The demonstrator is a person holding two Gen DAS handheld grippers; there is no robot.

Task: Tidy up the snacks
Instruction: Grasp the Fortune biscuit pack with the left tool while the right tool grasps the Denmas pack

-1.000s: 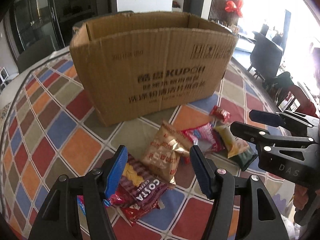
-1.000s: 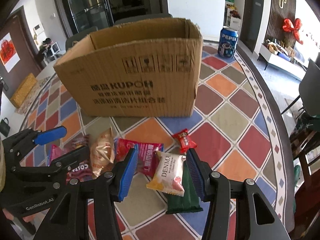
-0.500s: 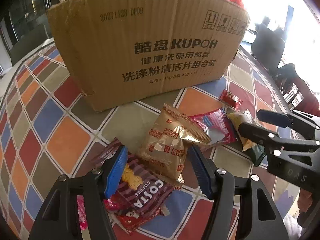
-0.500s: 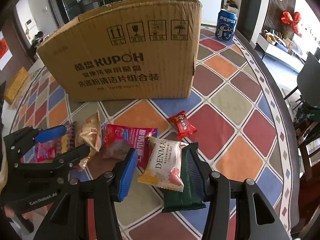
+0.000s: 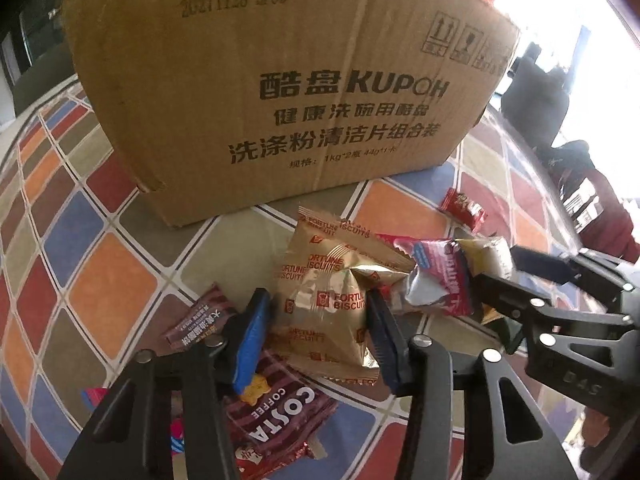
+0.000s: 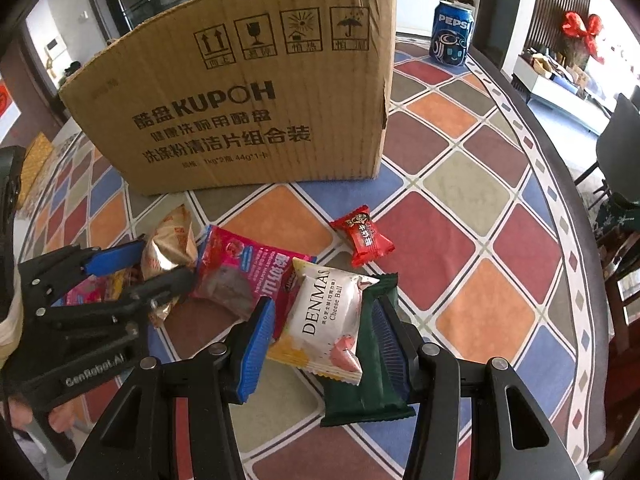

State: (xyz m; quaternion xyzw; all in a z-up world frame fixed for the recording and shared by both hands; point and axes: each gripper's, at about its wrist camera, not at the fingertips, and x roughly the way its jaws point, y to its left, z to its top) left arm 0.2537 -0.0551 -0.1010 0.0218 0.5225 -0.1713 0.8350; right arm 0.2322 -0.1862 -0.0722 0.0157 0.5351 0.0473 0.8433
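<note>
A brown cardboard box point(image 5: 280, 92) stands at the back, also in the right wrist view point(image 6: 240, 108). Snack packets lie in front of it. My left gripper point(image 5: 318, 340) is open, its fingers on either side of a gold Fortune Biscuits packet point(image 5: 324, 292), with a maroon Costa packet point(image 5: 276, 420) under it. My right gripper point(image 6: 326, 344) is open around a white Denmas Cheese Ball packet point(image 6: 324, 320), which lies on a dark green packet point(image 6: 368, 376). A pink packet point(image 6: 240, 276) and a small red candy point(image 6: 362, 236) lie nearby.
The round table point(image 6: 480, 216) has a checked coloured cloth. A blue Pepsi can point(image 6: 452, 34) stands right of the box. Dark chairs stand beyond the table's right edge point(image 6: 616, 128). The left gripper shows at the left of the right wrist view point(image 6: 120, 268).
Both grippers have moved forward and down toward the snacks. The left one's fingers now flank the gold packet and the right one's flank the white packet.
</note>
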